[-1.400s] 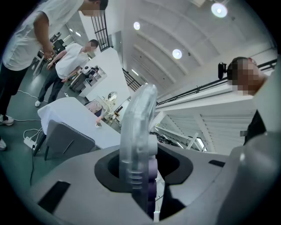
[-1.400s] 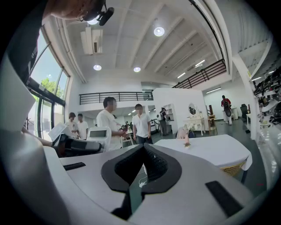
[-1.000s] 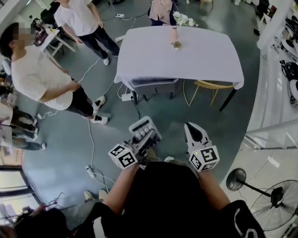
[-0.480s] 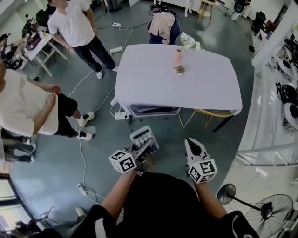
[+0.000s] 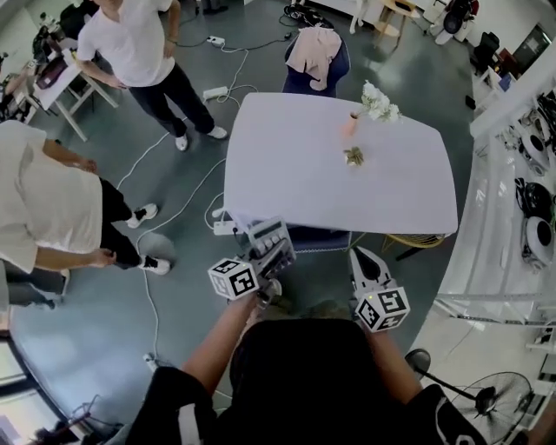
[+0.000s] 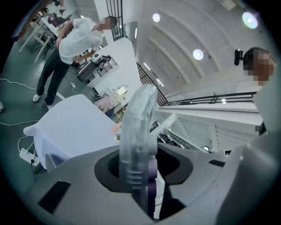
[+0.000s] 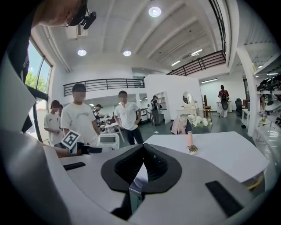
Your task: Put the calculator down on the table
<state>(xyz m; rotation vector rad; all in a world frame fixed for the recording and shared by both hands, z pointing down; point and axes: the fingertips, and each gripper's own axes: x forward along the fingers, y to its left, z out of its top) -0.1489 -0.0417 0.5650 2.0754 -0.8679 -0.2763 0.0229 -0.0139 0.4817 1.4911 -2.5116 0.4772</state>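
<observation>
My left hand-held gripper (image 5: 271, 258) grips the calculator (image 5: 267, 240) in mid-air, short of the white desk (image 5: 304, 165), my right hand-held gripper (image 5: 363, 259) closed on nothing; the set-down is not yet done.

The floor (image 5: 95, 322) is smooth grey-blue, with white cables (image 5: 169, 213) trailing across it to a power strip (image 5: 224, 228) just beside the white-clothed table (image 5: 287, 174). A yellow wire chair (image 5: 408, 241) is tucked under the table's near side. A dark chair (image 5: 340, 59) draped with a pink garment (image 5: 313, 48) stands at its far end, and a standing fan (image 5: 486, 404) waits off to the right. Overhead (it's a tall room) round ceiling lights (image 7: 154, 11) glow. A railed balcony (image 7: 105, 81) runs along the white wall (image 7: 162, 88), and daylight comes through a window (image 7: 34, 72) on the left.
</observation>
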